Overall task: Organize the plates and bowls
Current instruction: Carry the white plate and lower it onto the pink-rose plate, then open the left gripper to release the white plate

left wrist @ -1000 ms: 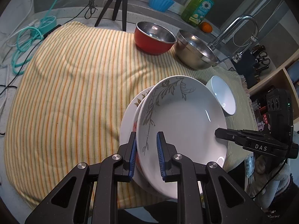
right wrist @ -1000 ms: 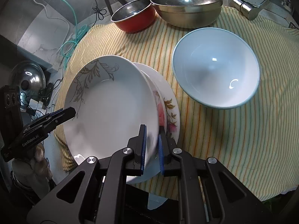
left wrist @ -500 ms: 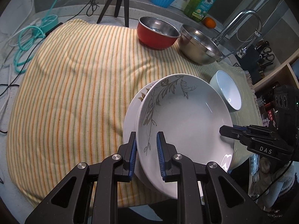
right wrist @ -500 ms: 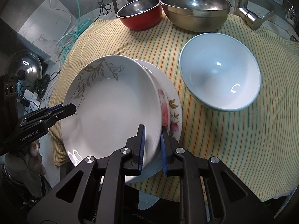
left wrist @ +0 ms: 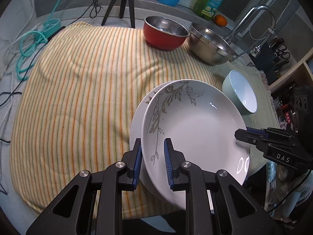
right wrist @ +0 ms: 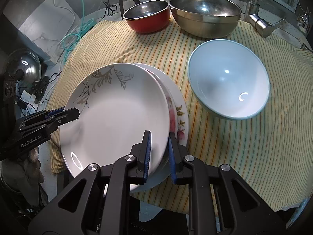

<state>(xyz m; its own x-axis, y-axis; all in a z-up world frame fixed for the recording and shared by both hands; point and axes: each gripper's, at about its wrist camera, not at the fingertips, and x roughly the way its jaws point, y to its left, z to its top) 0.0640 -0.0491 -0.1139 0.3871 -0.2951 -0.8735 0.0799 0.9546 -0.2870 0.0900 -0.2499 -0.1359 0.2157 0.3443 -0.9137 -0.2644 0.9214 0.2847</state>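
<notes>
Left wrist view: left hand-held gripper is closed most of the way, pads on both sides of the near rim of the leaf-print plate, gripping it. Plate sits tilted over a second plate on the striped cloth. Right hand-held gripper pinches the far rim.

Right wrist view: right hand-held gripper clamps the leaf-print plate at its near edge, w/ the floral plate just behind. White bowl stands near, to the right; red bowl & steel bowl sit at the back.
</notes>
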